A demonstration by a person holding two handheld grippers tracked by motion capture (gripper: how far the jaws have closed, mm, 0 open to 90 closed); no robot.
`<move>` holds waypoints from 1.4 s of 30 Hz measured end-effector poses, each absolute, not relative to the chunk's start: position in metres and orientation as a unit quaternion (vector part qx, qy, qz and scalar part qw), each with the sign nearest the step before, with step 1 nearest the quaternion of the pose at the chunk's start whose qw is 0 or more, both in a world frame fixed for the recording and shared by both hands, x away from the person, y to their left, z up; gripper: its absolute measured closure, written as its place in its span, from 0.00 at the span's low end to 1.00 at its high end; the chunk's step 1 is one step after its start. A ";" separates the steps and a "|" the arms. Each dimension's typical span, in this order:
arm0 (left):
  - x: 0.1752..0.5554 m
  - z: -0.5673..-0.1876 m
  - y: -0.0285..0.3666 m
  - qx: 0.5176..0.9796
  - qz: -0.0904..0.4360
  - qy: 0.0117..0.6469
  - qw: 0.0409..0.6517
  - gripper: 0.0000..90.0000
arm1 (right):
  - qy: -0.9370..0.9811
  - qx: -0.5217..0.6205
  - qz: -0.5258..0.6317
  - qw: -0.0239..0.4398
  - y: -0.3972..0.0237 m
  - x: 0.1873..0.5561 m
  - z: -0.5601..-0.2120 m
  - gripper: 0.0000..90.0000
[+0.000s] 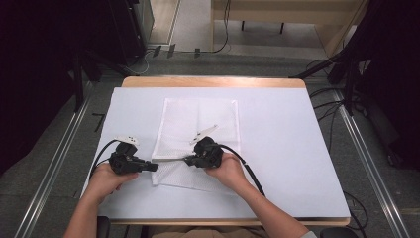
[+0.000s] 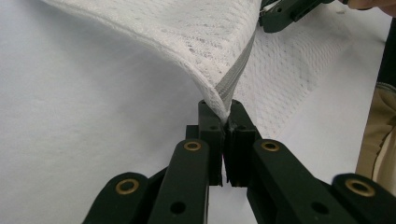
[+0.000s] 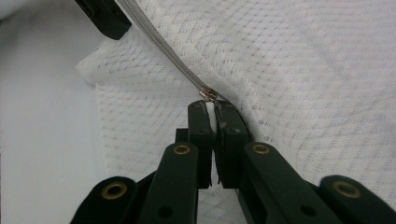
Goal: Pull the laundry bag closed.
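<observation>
**Asker:** Tool positions first, please: what is each one doing?

**Describer:** Left tool (image 2: 223, 122) has its jaws pressed together on the corner of a white mesh bag (image 1: 198, 124), right at the end of the grey zipper (image 2: 236, 77). Right tool (image 3: 212, 116) is pinched shut on the small metal zipper pull (image 3: 208, 95), farther along the same zipper.

**Asker:** Where is the bag?

**Describer:** It lies flat on the white-covered bench (image 1: 277, 148), with its near edge lifted between the two tools.

**Asker:** How would it handle?

**Describer:** Light, soft and floppy, I'd judge; the open mesh sags and could snag or stretch. The stitched zipper tape at the corner looks like the firmest place to hold, so the pull can slide against that anchor without the fabric bunching.
</observation>
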State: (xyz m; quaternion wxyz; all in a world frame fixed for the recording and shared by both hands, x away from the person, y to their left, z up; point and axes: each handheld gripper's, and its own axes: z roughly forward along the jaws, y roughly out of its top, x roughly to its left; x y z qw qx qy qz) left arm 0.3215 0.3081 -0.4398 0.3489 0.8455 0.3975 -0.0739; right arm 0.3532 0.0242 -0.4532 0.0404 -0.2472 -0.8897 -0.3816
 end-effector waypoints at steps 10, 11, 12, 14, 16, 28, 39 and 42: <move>0.322 -0.440 0.309 0.844 -0.077 0.401 0.349 0.98 | -0.891 -0.252 -0.375 0.036 0.016 0.354 -0.454 0.98; 0.322 -0.440 0.309 0.844 -0.078 0.401 0.349 0.98 | -0.891 -0.253 -0.376 0.039 0.015 0.354 -0.454 0.98; 0.322 -0.440 0.309 0.844 -0.079 0.401 0.347 0.98 | -0.891 -0.252 -0.376 0.037 0.014 0.354 -0.454 0.98; 0.322 -0.440 0.309 0.843 -0.079 0.402 0.348 0.98 | -0.893 -0.254 -0.370 0.034 0.012 0.353 -0.453 0.98; 0.322 -0.440 0.310 0.843 -0.081 0.403 0.348 0.98 | -0.894 -0.254 -0.369 0.034 0.010 0.354 -0.453 0.98; 0.322 -0.441 0.310 0.840 -0.090 0.406 0.347 0.98 | -0.891 -0.268 -0.364 0.032 -0.007 0.356 -0.456 0.98; 0.321 -0.441 0.311 0.842 -0.088 0.405 0.346 0.98 | -0.890 -0.282 -0.357 0.032 -0.023 0.356 -0.457 0.98; 0.321 -0.441 0.311 0.842 -0.088 0.404 0.346 0.98 | -0.892 -0.279 -0.355 0.031 -0.023 0.355 -0.456 0.98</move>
